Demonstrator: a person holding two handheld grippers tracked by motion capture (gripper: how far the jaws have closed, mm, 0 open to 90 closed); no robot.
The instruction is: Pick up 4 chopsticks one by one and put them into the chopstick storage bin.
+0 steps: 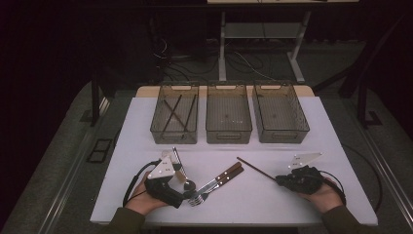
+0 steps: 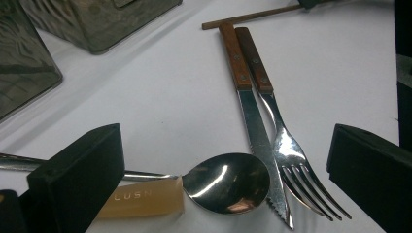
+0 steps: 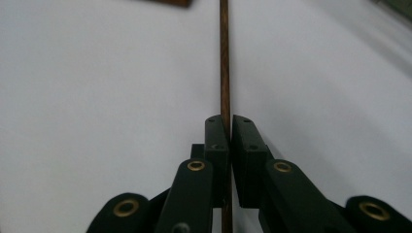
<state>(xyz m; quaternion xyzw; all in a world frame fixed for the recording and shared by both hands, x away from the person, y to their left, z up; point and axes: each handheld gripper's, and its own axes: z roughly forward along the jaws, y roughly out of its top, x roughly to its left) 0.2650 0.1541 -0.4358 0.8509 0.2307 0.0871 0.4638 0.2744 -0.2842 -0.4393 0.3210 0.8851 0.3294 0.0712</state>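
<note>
My right gripper (image 1: 277, 179) (image 3: 230, 126) is shut on one end of a thin brown chopstick (image 1: 255, 168) (image 3: 224, 58), which lies low over the white table and points up-left. My left gripper (image 1: 187, 187) (image 2: 226, 145) stands open, low at the table. Between its wide jaws lie a steel spoon (image 1: 189, 185) (image 2: 226, 182), a wood-handled knife (image 1: 229, 171) (image 2: 252, 111) and a wood-handled fork (image 1: 197, 199) (image 2: 291, 150) side by side. An amber translucent block (image 2: 141, 199) sits by the spoon's handle near the left jaw.
Three grey see-through bins stand in a row at the back: the left bin (image 1: 174, 135) holds dark chopsticks (image 1: 178, 114), and nothing shows in the middle bin (image 1: 228, 136) or the right bin (image 1: 281, 136). The table's front edge (image 1: 234, 222) is close to both hands.
</note>
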